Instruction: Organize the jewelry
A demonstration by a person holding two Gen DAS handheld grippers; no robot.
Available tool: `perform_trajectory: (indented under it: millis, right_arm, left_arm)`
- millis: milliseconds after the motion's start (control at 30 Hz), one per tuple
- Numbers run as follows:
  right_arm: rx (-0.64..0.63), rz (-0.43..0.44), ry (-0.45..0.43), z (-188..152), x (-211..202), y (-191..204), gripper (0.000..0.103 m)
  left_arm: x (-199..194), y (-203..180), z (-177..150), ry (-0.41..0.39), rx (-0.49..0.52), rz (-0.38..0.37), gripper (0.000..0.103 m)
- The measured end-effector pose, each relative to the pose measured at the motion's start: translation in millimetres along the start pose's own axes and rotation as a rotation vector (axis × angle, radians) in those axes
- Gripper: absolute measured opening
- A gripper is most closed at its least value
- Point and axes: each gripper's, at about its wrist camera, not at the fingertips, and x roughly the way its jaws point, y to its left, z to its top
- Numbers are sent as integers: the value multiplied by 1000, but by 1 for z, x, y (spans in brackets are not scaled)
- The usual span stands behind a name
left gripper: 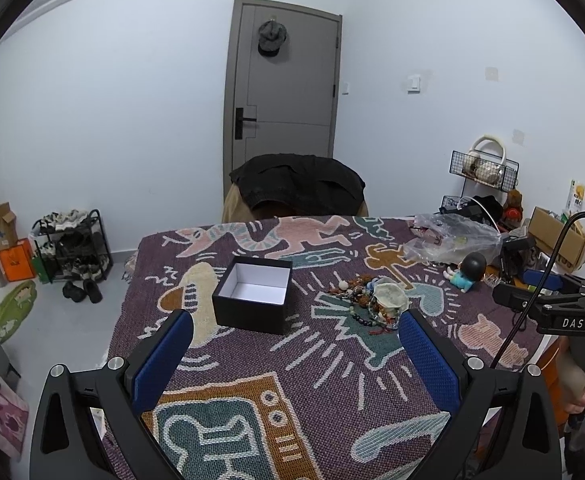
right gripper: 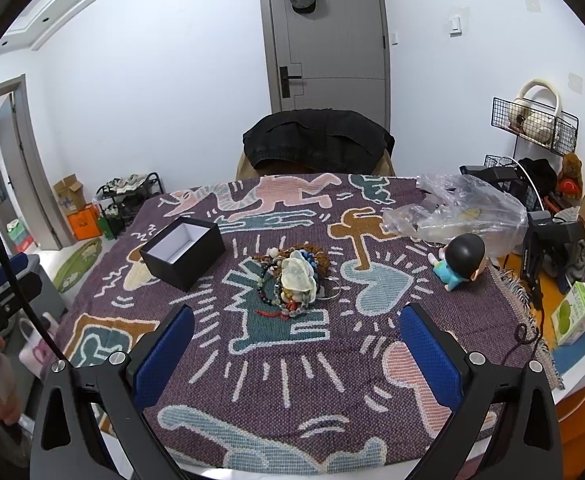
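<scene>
A pile of bead bracelets and necklaces [right gripper: 292, 280] with a pale pouch on top lies in the middle of the patterned purple tablecloth [right gripper: 284, 376]. It also shows in the left wrist view [left gripper: 372, 304]. An open black box [left gripper: 254, 294] with a white inside stands left of the pile, empty; it also shows in the right wrist view [right gripper: 182, 252]. My left gripper [left gripper: 294, 328] is open and empty, hovering short of the box and pile. My right gripper [right gripper: 296, 324] is open and empty, just short of the pile.
A small doll in blue [right gripper: 458, 262] sits right of the pile. A crumpled clear plastic bag [right gripper: 456, 210] lies behind it. Clutter and a cardboard box [left gripper: 558, 240] stand at the table's right edge. A chair with a black jacket [right gripper: 316, 138] stands behind the table.
</scene>
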Motion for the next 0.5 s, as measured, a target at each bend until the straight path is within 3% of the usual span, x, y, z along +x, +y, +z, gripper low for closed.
perform_trajectory:
  millis: [500]
  right_arm:
    - [1, -1, 2, 0, 2, -1, 103]
  left_arm:
    - [-2, -2, 3, 5, 5, -6, 103]
